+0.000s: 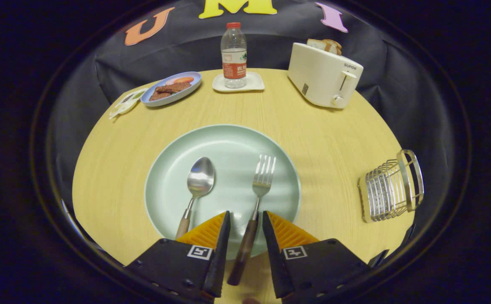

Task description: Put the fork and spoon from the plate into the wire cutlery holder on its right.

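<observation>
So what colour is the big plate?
Pale green plate, clearest in the gripper view.

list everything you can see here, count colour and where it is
plate: 1, pale green, table centre
spoon: 1, silver, wooden handle, on plate, left of fork
fork: 1, silver, wooden handle, on plate, handle between gripper fingers
wire cutlery holder: 1, silver, right of plate
toaster: 1, cream, bread inside, beyond plate
water bottle: 1, clear, red cap, on white coaster
blue plate: 1, food on it, far left
table: 1, light wood
gripper: 1, open around fork handle
</observation>
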Demonstrator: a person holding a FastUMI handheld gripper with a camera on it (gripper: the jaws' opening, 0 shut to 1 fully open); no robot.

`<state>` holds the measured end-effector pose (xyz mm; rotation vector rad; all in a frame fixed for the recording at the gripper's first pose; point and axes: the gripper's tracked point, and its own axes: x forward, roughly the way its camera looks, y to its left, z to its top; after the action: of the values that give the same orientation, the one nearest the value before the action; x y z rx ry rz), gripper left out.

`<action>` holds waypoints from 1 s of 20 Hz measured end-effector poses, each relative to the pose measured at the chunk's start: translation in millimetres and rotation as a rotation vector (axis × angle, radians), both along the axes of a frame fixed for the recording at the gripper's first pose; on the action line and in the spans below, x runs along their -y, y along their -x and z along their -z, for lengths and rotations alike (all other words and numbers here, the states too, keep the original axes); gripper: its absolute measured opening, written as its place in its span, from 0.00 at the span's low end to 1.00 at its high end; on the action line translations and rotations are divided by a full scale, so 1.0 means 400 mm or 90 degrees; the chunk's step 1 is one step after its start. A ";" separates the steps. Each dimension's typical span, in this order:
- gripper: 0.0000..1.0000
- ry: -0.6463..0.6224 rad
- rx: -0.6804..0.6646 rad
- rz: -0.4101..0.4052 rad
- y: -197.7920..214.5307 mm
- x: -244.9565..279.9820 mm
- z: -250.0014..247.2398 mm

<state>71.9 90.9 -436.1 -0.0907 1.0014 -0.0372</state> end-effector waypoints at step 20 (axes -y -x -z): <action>0.01 -0.088 -0.120 -0.007 0.108 0.108 -0.264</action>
<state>28.9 47.5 -330.5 0.0267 1.1888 0.0516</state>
